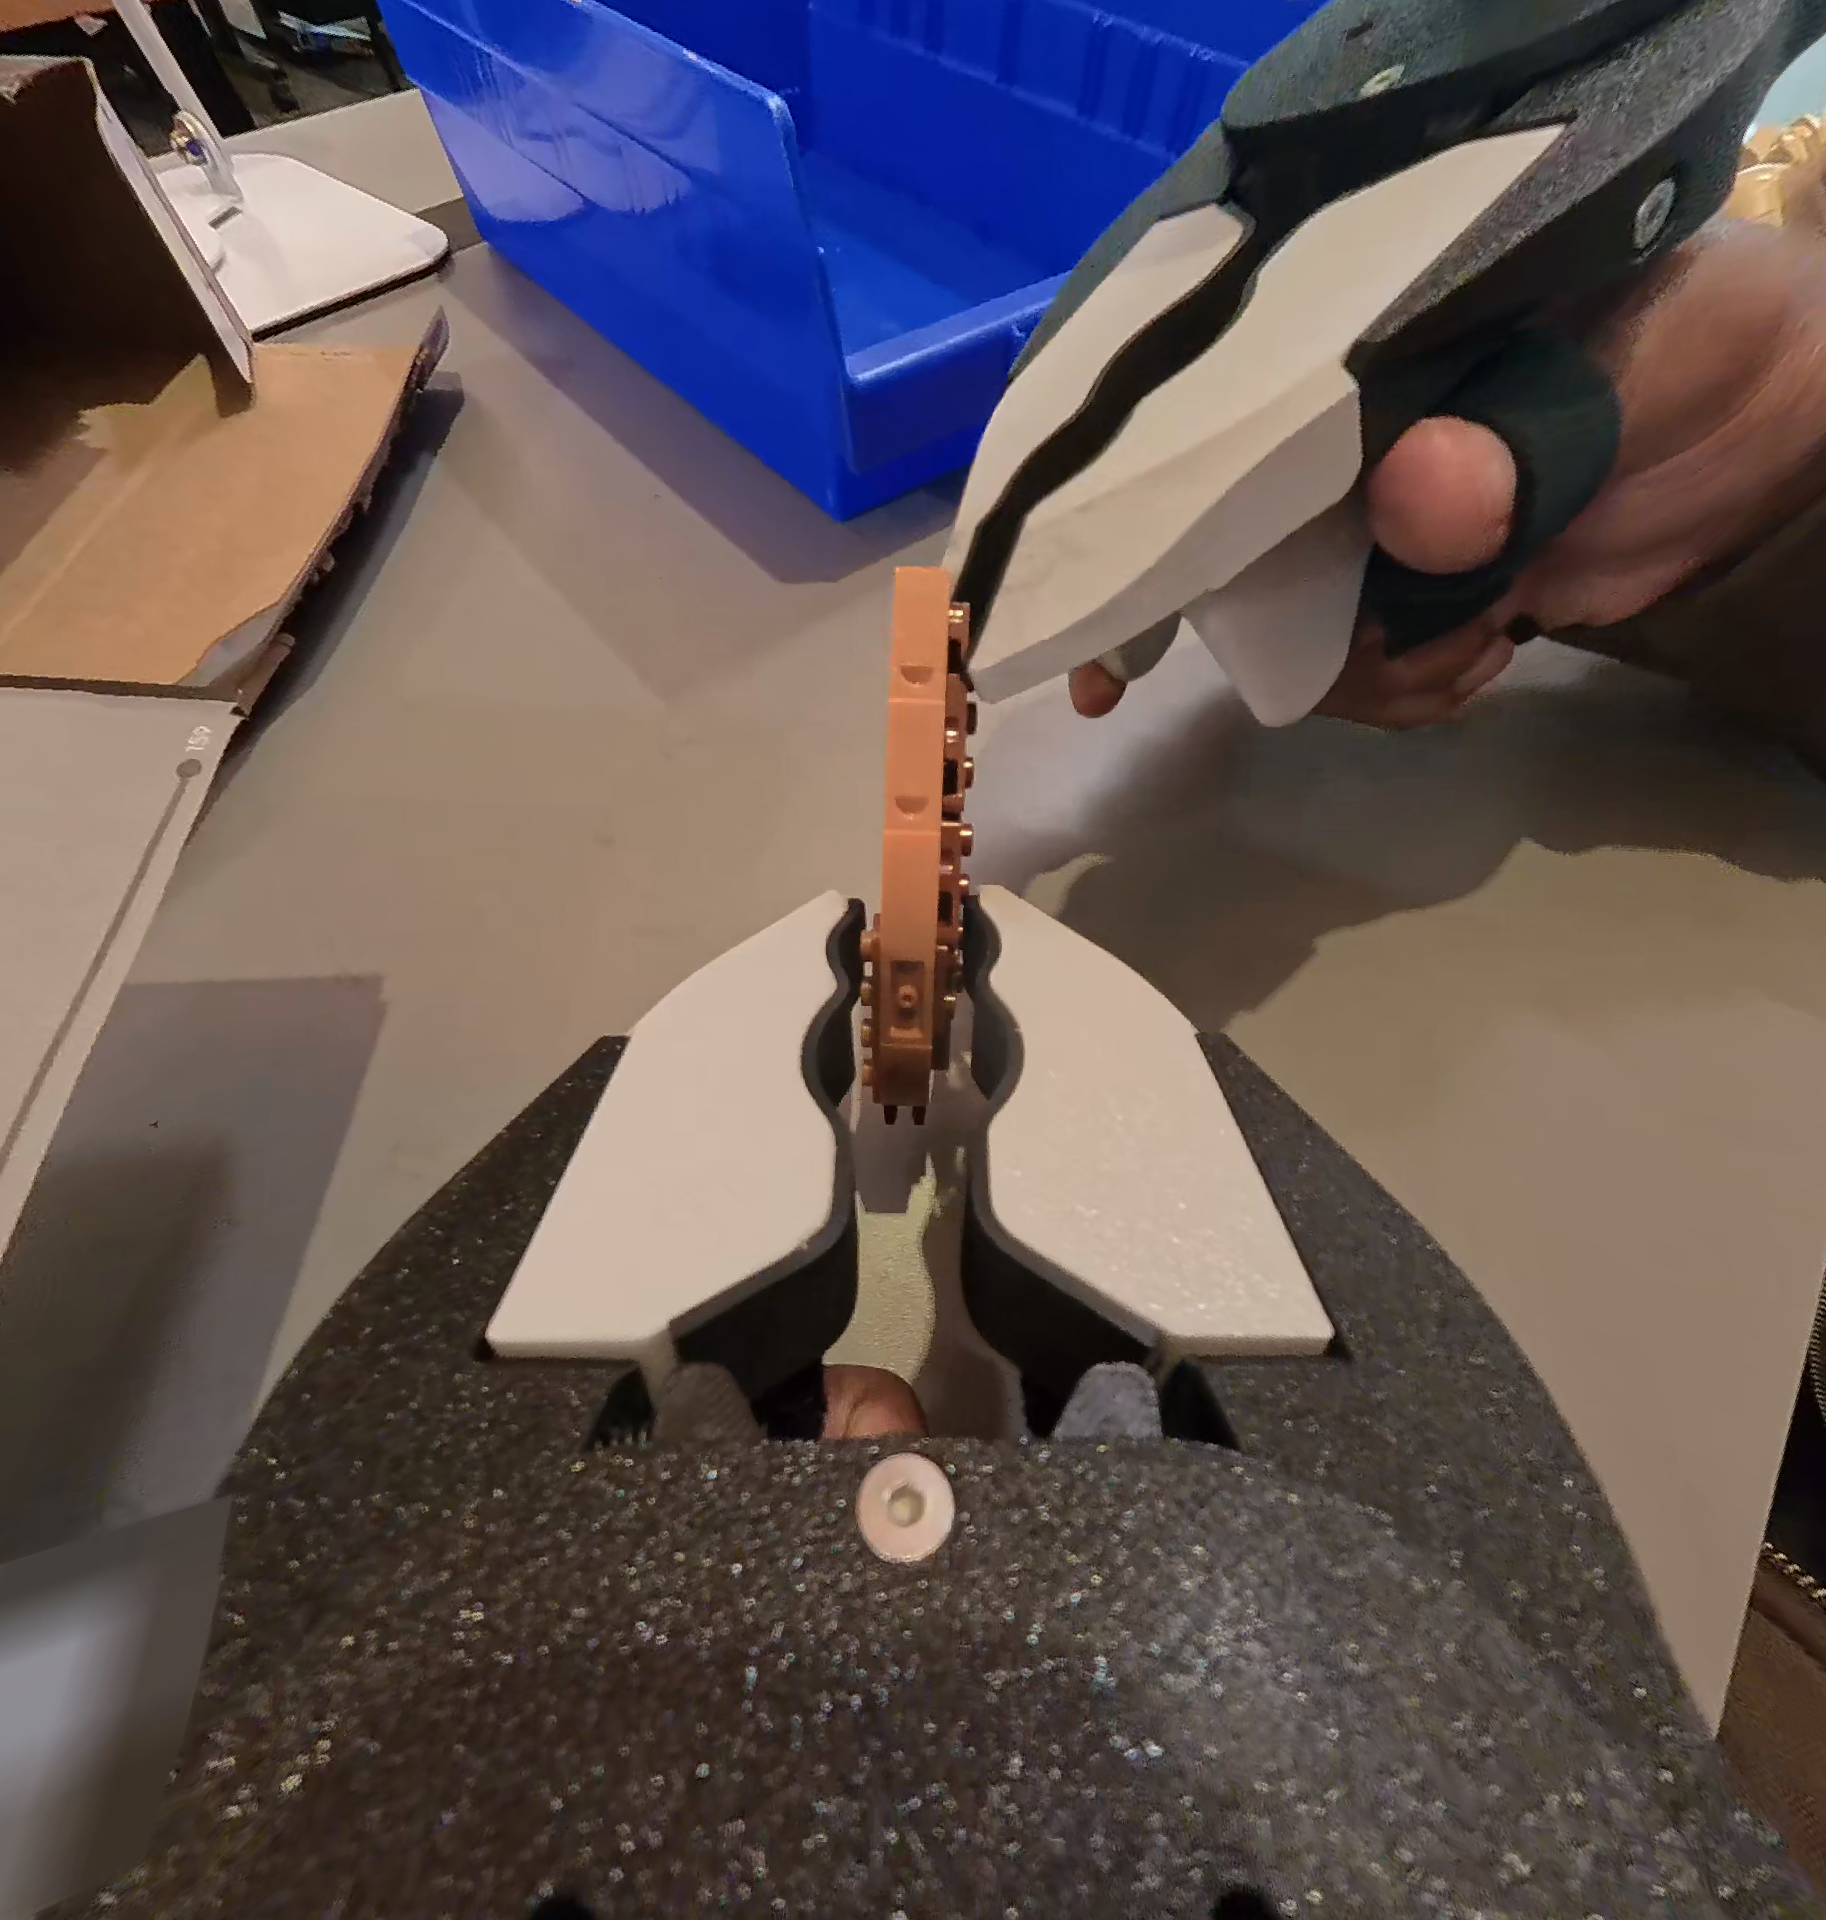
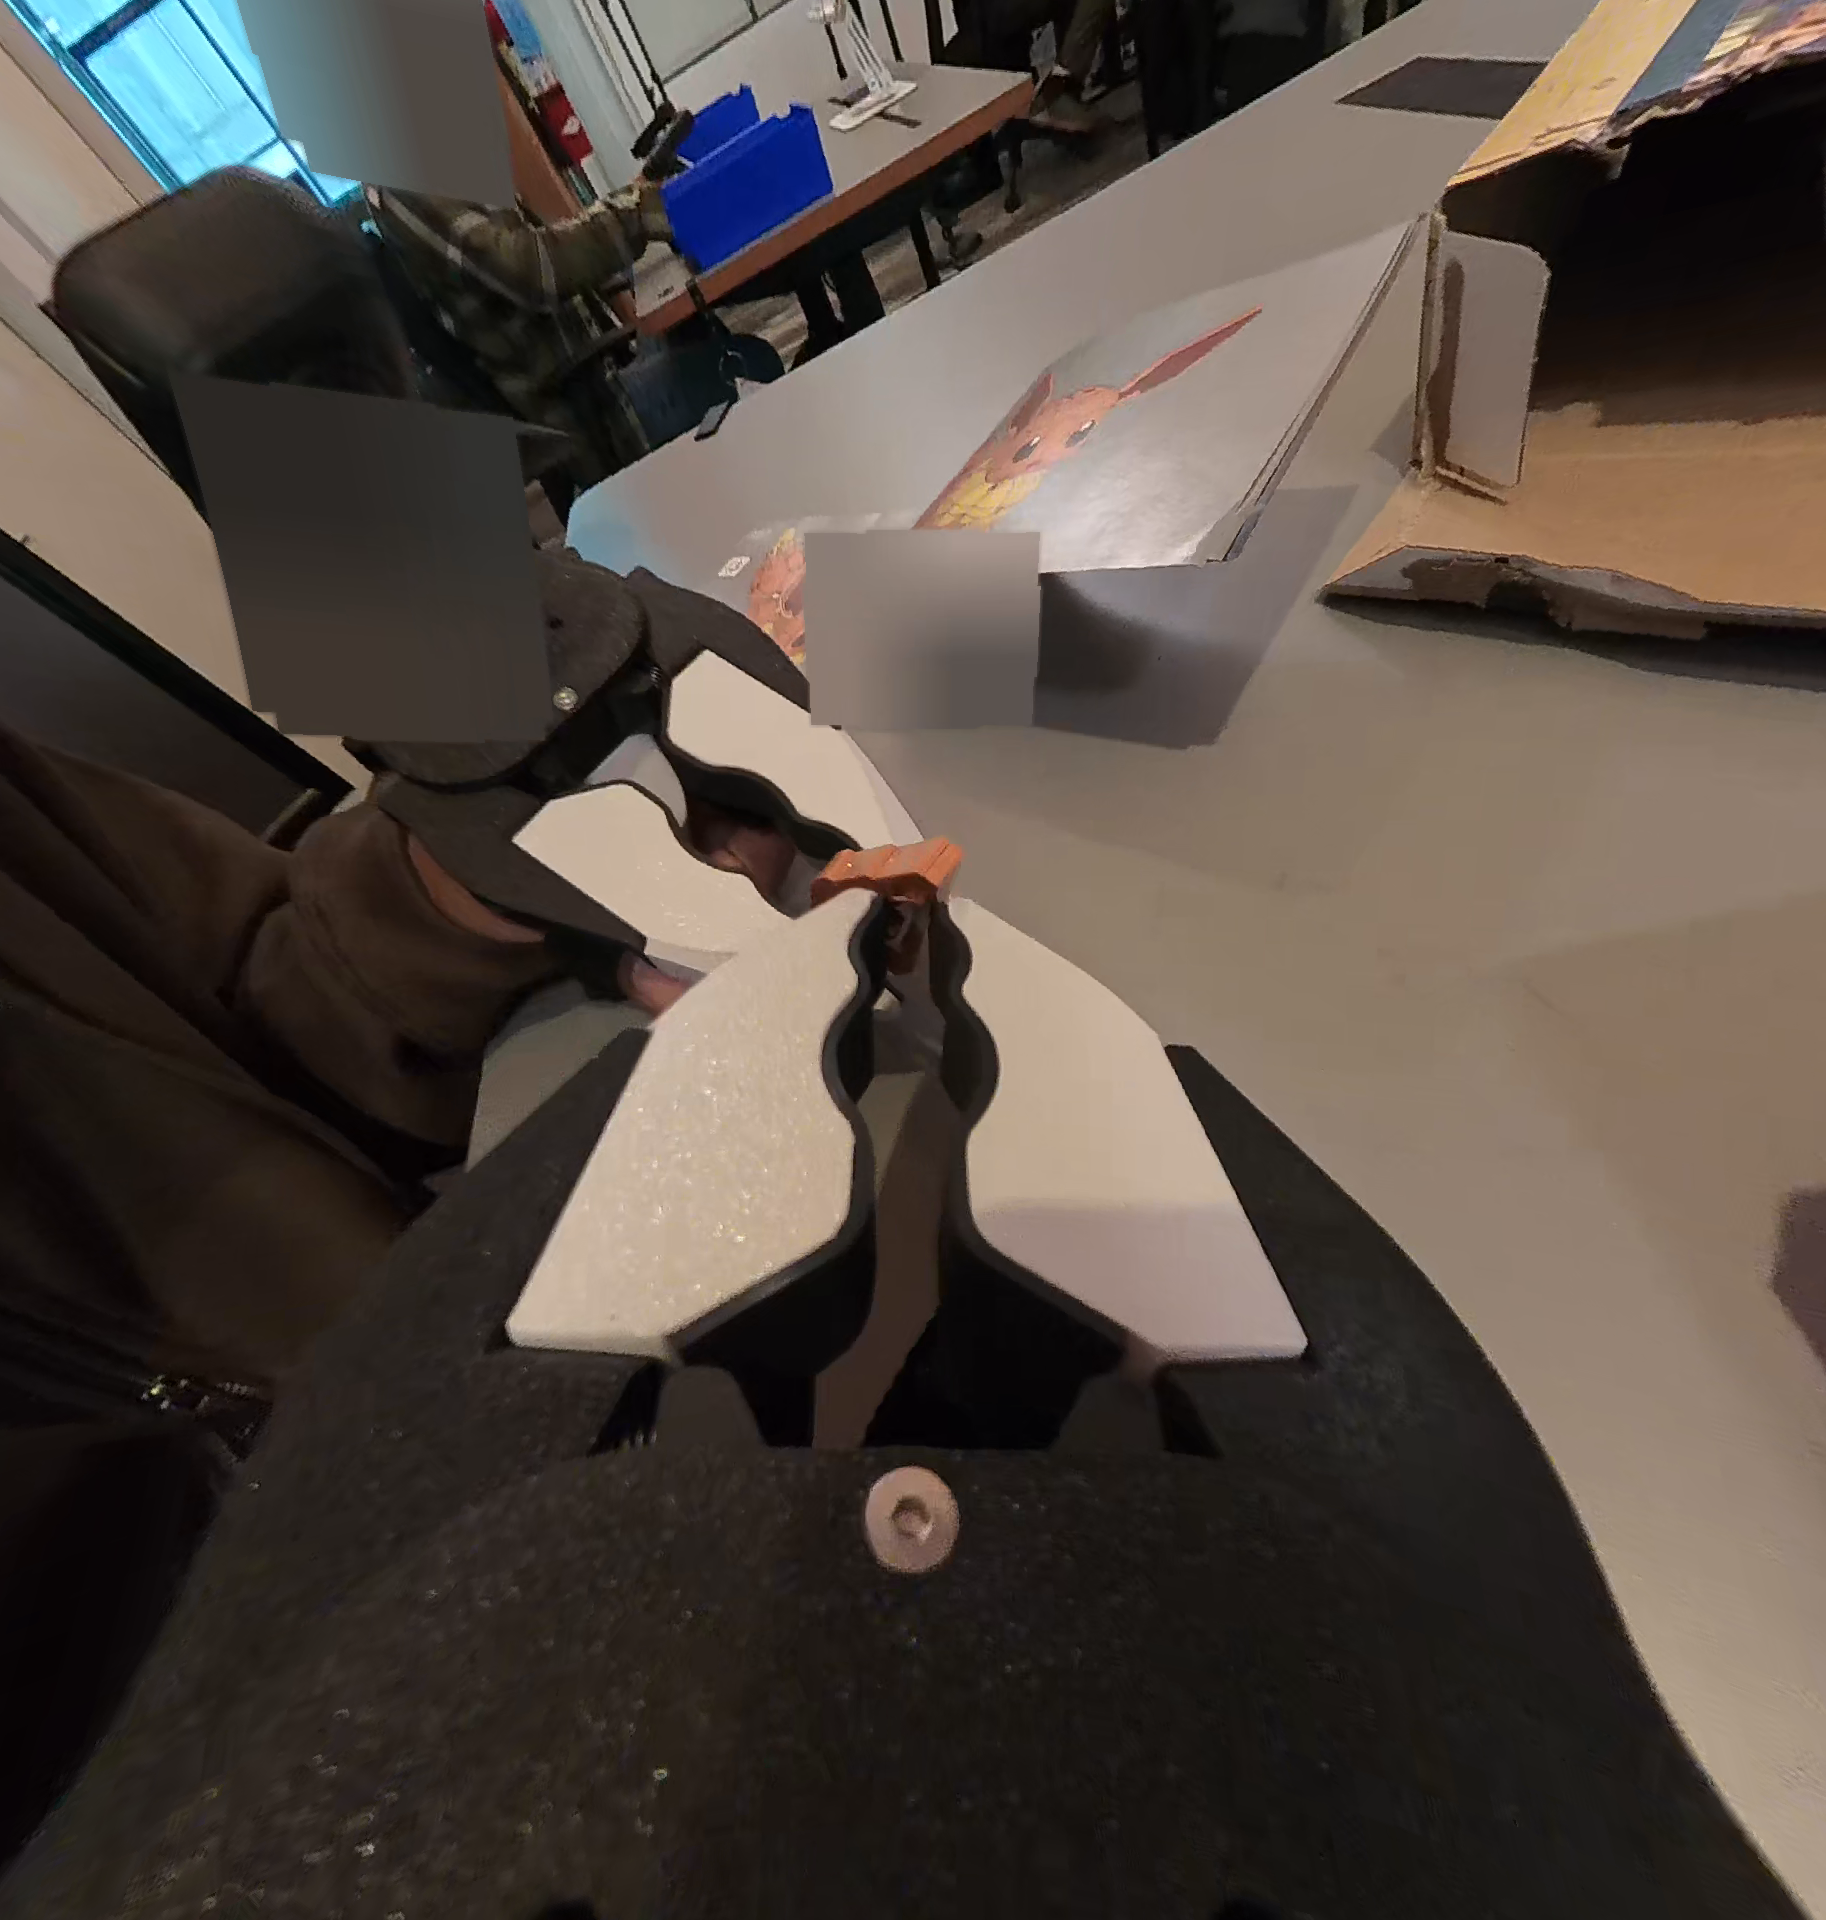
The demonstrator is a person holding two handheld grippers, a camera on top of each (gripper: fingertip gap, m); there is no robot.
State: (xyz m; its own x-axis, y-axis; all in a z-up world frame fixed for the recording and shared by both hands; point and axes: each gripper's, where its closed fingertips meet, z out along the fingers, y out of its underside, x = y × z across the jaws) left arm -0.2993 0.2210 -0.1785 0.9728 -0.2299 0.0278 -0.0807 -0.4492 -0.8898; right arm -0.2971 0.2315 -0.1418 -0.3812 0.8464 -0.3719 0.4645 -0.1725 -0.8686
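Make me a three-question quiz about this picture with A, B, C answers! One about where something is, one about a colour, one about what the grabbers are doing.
1. Where is the bin?
A. behind the brick piece
B. under the left gripper
C. inside the cardboard box

2. What colour is the bin?
A. green
B. blue
C. yellow

3. What is the left gripper doing?
A. wide open, empty
B. lying on the table
C. gripping the brick piece

Answers:
1 A, the bin stands farther back on the table.
2 B, its walls are bright blue.
3 C, both pads press the orange-tan piece's lower end; the right gripper meets its top.
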